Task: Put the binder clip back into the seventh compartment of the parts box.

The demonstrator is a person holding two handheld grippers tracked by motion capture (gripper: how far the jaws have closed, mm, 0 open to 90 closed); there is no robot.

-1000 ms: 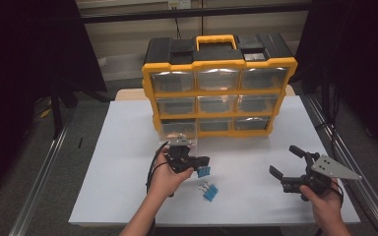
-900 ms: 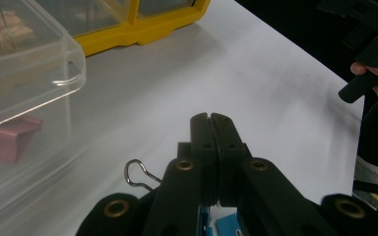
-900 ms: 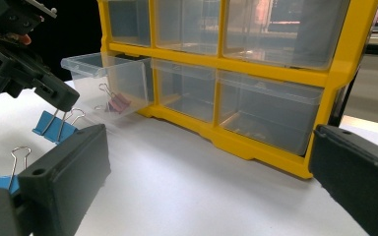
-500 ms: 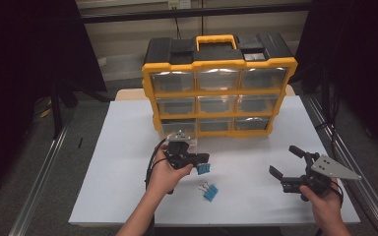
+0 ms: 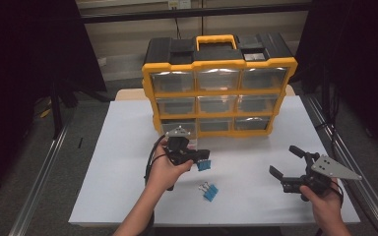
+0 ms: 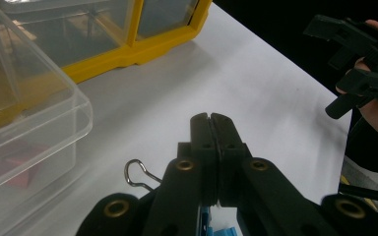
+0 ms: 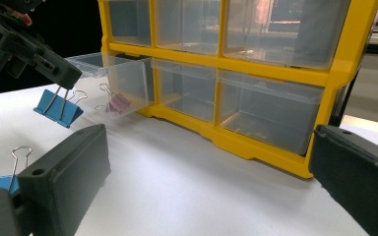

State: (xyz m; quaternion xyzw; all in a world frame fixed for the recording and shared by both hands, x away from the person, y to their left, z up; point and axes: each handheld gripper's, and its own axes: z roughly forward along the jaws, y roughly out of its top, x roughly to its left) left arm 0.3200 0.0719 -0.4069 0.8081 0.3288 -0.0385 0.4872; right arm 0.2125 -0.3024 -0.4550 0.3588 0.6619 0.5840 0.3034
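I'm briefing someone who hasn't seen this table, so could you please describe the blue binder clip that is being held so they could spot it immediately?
Start at the yellow drawer cabinet; its bottom-left clear drawer is pulled open. Just in front, the left gripper pinches a blue binder clip by its wire handles. Unlike the other blue clip, it hangs above the white tabletop.

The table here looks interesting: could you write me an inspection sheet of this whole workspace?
Surface: white table, flat.
Job's things: blue binder clip hangs by its wire handles from the left tool; second blue clip lies on the table; bottom-left clear drawer of the yellow organizer is pulled out, a pink clip inside.
Clutter: nothing seen.
Grippers: left tool shut on the clip's handles; right tool open, holding nothing, hovering at the right.
Cables: black cable loops beside the left hand.
Surroundings: dark curtains at both sides, metal rails along the floor.
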